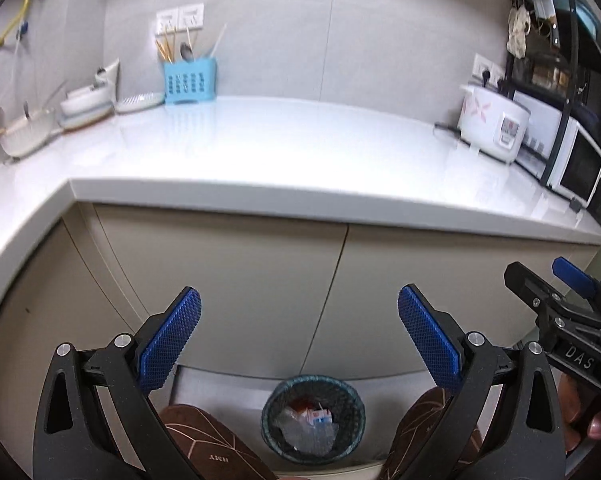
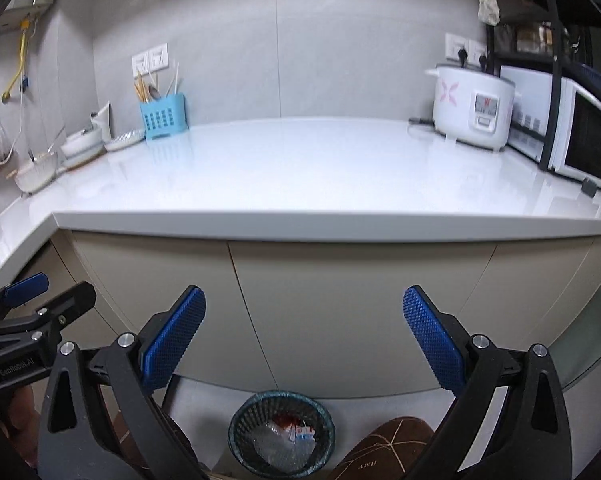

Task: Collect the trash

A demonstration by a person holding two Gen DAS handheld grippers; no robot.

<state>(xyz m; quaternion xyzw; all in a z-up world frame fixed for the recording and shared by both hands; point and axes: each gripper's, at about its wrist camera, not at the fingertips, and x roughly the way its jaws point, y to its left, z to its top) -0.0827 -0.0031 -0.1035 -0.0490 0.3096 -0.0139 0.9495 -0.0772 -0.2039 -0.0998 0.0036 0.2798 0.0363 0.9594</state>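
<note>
Both claws held low over floor, empty: left gripper [image 1: 298,334] jaws wide apart, right gripper [image 2: 304,334] same, nothing btwn pads. Below, mesh bin [image 2: 281,434] on floor btwn slippers [image 2: 384,446], against cabinet doors [image 1: 260,280]; holds trash [image 1: 308,426], prob. clear plastic wrap plus red/white packets, blurry. Countertop [image 2: 300,168] beyond shows no loose litter; dishes [image 1: 84,100], utensil caddy [image 1: 189,81], rice cooker [image 2: 472,110] along edges. Likely task near done.

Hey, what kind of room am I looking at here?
Most likely a home kitchen: a rice cooker and a microwave stand on the white countertop, with a blue utensil holder of chopsticks against the wall.
</note>
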